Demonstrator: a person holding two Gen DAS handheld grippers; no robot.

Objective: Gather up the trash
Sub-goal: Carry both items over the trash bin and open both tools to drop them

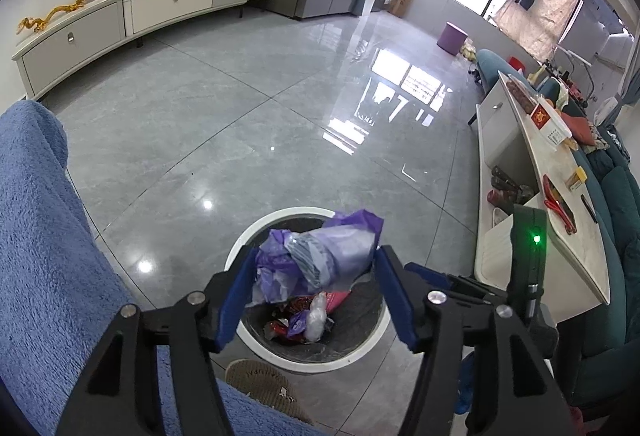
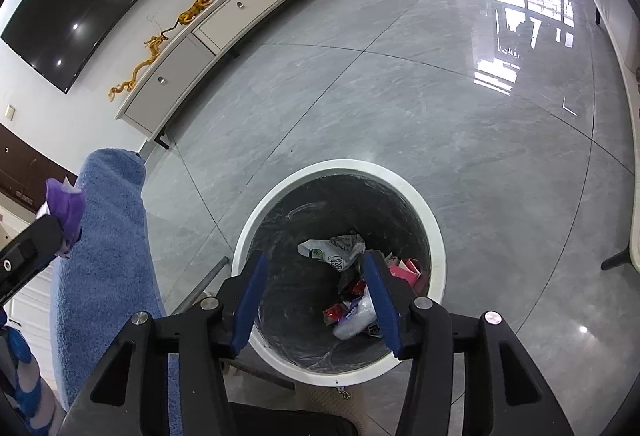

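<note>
A round trash bin [image 1: 304,362] with a white rim and a black liner stands on the floor under both grippers. It holds red, pink and white wrappers [image 2: 352,310]. My left gripper [image 1: 316,256] hovers over the bin with a crumpled purple plastic bag [image 1: 320,256] between its blue pads. The bag touches both pads near the tips, and it also shows as the purple bag [image 2: 64,203] at the far left of the right wrist view. My right gripper [image 2: 314,268] stands open above the bin's mouth with nothing between its pads. A white printed wrapper [image 2: 336,248] lies inside the bin, just past them.
A person's leg in blue fleece [image 1: 48,236] and a beige slipper [image 1: 264,380] are close beside the bin on the left. A white coffee table [image 1: 560,195] with clutter and a teal sofa [image 1: 616,203] run along the right. A low TV cabinet [image 1: 120,15] lines the far wall beyond glossy grey tiles.
</note>
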